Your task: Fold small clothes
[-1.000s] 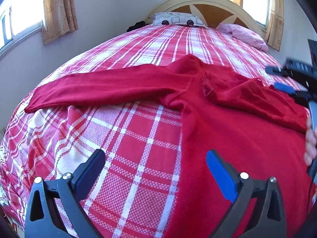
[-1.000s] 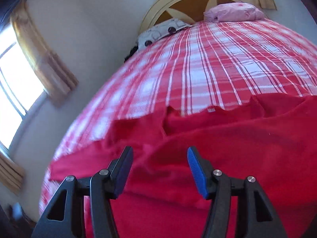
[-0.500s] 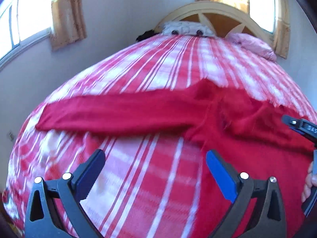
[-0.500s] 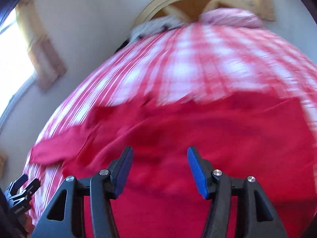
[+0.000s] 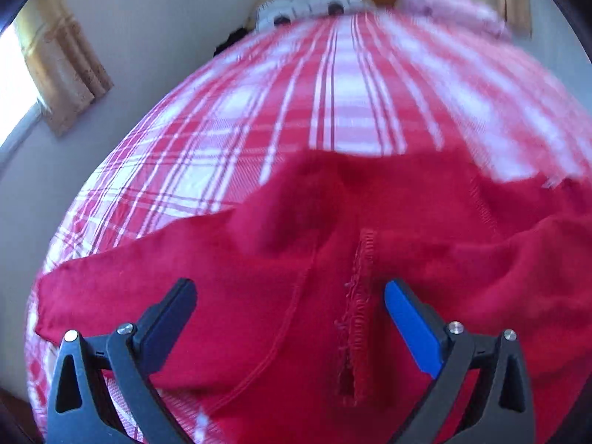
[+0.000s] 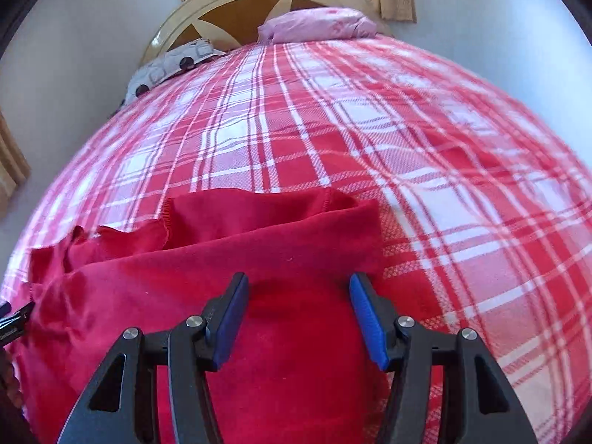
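A red long-sleeved top point(image 5: 370, 259) lies spread on the red and white checked bed cover point(image 5: 333, 103). My left gripper point(image 5: 290, 296) hovers open above its collar and shoulder seam, nothing between the fingers. In the right wrist view the same red top point(image 6: 229, 259) shows its right side with a folded-over edge at the far end. My right gripper point(image 6: 299, 298) stands open just above that right part, close to the garment's right edge, with no cloth pinched. A dark tip of the left gripper's frame point(image 6: 13, 320) peeks in at the left border.
The checked bed cover point(image 6: 425, 148) stretches far and right of the top. A pink pillow point(image 6: 318, 24) and a white spotted pillow point(image 6: 174, 63) lie against the wooden headboard point(image 6: 236, 11). Curtains point(image 5: 63, 70) and a wall stand to the left.
Both grippers have swept across the bed. The left one now sits over the collar instead of the bare cover beside the sleeve. The right one has shifted toward the garment's right edge.
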`<state>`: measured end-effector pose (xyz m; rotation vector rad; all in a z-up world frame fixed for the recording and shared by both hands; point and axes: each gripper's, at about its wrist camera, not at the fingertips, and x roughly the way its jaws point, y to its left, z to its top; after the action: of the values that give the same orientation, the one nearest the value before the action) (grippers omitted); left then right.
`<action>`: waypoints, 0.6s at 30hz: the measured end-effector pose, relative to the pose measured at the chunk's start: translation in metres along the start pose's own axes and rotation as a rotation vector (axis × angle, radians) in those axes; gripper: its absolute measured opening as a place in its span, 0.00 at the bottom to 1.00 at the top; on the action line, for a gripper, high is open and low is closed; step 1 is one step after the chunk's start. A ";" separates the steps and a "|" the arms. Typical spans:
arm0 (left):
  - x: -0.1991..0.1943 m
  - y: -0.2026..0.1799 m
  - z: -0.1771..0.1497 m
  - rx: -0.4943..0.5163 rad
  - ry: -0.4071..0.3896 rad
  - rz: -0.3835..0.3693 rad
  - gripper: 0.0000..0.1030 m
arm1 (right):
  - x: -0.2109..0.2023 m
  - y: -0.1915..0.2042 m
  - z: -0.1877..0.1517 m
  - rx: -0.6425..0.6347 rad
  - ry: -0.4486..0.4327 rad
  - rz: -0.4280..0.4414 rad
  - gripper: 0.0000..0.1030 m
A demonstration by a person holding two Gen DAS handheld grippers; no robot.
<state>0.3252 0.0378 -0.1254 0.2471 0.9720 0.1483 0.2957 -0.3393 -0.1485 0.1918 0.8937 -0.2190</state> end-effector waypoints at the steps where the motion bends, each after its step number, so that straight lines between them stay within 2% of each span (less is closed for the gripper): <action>1: 0.002 -0.002 0.001 -0.002 -0.013 0.024 1.00 | -0.001 -0.006 -0.001 0.037 0.002 -0.070 0.56; 2: 0.001 -0.002 0.003 -0.014 -0.034 0.045 1.00 | -0.001 -0.016 -0.002 0.104 0.009 -0.106 0.58; 4: 0.005 0.001 0.009 -0.054 -0.062 0.135 1.00 | 0.001 -0.042 -0.006 0.224 -0.001 -0.051 0.58; 5: 0.007 0.005 0.010 -0.080 -0.069 0.154 1.00 | 0.000 -0.047 -0.008 0.251 -0.007 -0.031 0.58; 7: 0.020 0.012 0.012 -0.132 -0.035 0.220 1.00 | 0.000 -0.038 -0.007 0.198 -0.010 -0.074 0.59; 10: 0.019 0.020 0.012 -0.161 -0.033 0.167 1.00 | 0.000 -0.028 -0.007 0.153 -0.016 -0.117 0.60; 12: 0.013 0.029 0.010 -0.162 -0.036 0.110 1.00 | -0.001 -0.033 -0.009 0.176 -0.021 -0.091 0.60; 15: -0.011 0.064 0.000 -0.232 -0.096 0.046 1.00 | -0.002 -0.038 -0.009 0.199 -0.033 -0.062 0.60; 18: -0.033 0.123 -0.022 -0.334 -0.140 0.017 1.00 | -0.002 -0.037 -0.009 0.196 -0.034 -0.064 0.60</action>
<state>0.2865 0.1515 -0.0773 -0.0412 0.7920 0.3020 0.2782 -0.3724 -0.1552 0.3406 0.8454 -0.3694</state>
